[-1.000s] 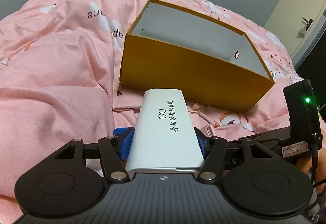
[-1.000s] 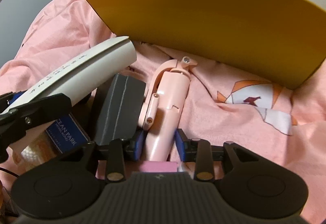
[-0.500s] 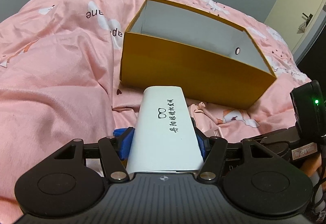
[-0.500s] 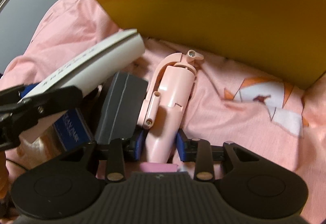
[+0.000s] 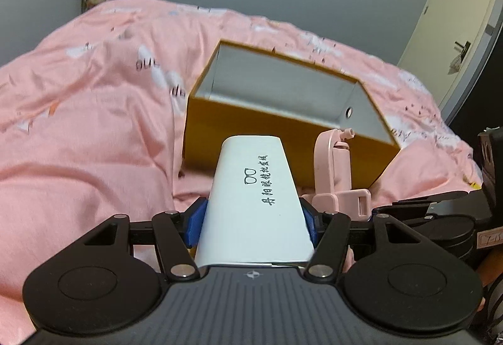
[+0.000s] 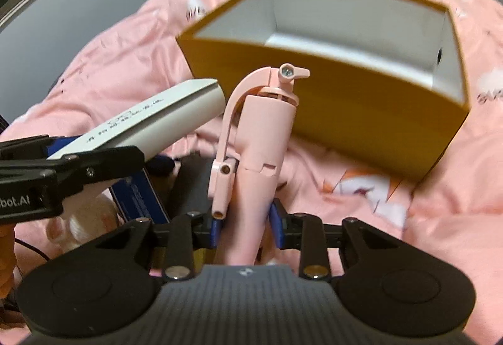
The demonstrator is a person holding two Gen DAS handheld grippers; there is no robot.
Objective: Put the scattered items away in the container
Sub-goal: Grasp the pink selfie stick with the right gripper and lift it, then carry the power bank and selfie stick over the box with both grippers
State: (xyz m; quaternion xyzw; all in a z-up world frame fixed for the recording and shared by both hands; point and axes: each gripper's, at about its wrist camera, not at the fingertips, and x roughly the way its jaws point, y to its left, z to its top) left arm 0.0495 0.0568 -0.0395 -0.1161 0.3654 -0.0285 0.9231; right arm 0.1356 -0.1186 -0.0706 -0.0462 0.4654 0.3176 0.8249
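Note:
An open yellow cardboard box [image 5: 251,137] with a white inside stands on the pink bed; it also shows in the right wrist view [image 6: 361,112]. My left gripper [image 5: 253,216] is shut on a white glasses case [image 5: 254,197] with black writing, held in the air short of the box. The case also shows in the right wrist view [image 6: 151,128]. My right gripper [image 6: 246,225] is shut on a pink folding selfie stick [image 6: 261,150], lifted and pointing at the box. The stick also shows in the left wrist view [image 5: 336,166].
The pink printed duvet [image 5: 88,131] covers the whole bed. Under the grippers lie a black block [image 6: 191,184], a blue card packet [image 6: 138,197] and a pale fluffy item [image 6: 85,219]. A door [image 5: 456,30] stands at the far right.
Both grippers have risen off the bed with their loads. The selfie stick left the duvet and now stands up in the air. The box's inside has come into view from the right.

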